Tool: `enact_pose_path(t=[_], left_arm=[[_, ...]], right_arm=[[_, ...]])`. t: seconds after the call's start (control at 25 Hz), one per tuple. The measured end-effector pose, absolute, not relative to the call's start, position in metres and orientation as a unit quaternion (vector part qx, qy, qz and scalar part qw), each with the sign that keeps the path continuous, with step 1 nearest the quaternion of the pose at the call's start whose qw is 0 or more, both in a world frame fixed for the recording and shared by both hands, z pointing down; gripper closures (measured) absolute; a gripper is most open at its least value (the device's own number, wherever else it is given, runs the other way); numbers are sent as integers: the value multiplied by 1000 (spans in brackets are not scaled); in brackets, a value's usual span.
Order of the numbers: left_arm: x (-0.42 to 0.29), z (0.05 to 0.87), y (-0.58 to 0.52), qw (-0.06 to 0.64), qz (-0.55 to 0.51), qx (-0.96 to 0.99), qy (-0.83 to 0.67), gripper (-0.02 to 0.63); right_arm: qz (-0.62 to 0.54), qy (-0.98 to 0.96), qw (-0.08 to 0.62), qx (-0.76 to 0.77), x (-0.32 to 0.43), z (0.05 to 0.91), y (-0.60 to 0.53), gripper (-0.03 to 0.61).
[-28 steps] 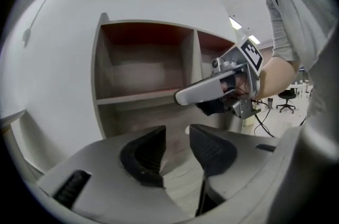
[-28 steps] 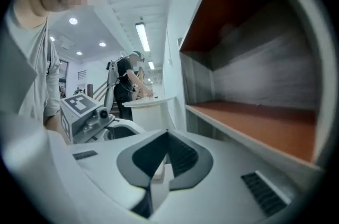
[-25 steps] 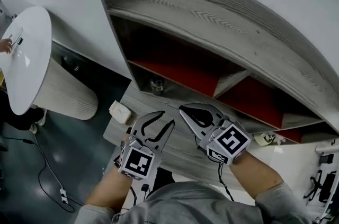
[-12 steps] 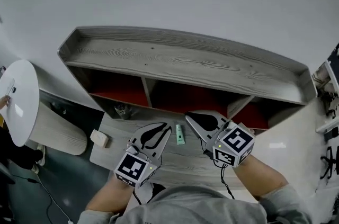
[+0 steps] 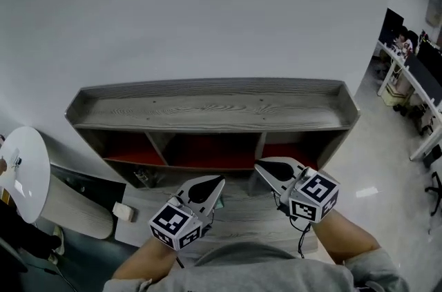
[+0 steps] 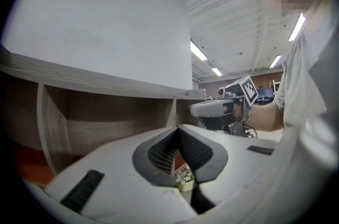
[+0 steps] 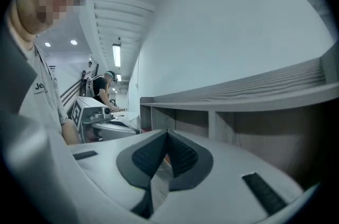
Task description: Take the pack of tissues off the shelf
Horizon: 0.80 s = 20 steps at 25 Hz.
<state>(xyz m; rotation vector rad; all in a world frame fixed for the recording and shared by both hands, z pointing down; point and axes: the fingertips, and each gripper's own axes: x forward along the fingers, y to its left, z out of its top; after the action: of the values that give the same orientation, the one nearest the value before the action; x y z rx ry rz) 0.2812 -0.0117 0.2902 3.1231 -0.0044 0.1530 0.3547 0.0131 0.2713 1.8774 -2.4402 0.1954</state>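
Left tongs [image 5: 219, 181] and right tongs [image 5: 260, 166] both closed tip-to-tip, gripping nothing. Grey wood-grain shelf [image 5: 207, 108] with red-backed bays just ahead. Floral green tissue pack [image 6: 185, 179] visible through the slot under the left tongs' ribbed pads.

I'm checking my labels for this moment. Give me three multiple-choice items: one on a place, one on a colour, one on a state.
1. The round white table stands: A on the person's left of the shelf; B on its right; C on top of it.
2. The shelf's compartments are backed in: A blue; B red; C yellow.
3. The left gripper has its jaws: A wide apart; B together; C clamped on a cup.
Key: A, it sits at the head view's left edge; B, red shows in the openings; B, the tips meet.
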Motion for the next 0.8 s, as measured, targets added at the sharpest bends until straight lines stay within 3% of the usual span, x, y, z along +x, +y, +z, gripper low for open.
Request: enact_pose_path(t=[0.4,0.8], left_arm=[[307,291,26,52,44,996,56,600],[300,298,31,59,49,996,46,601]], right_arm=[[102,-761,-20,640,401,294,80,558],[72,-770,4,634,396,293,78,561]])
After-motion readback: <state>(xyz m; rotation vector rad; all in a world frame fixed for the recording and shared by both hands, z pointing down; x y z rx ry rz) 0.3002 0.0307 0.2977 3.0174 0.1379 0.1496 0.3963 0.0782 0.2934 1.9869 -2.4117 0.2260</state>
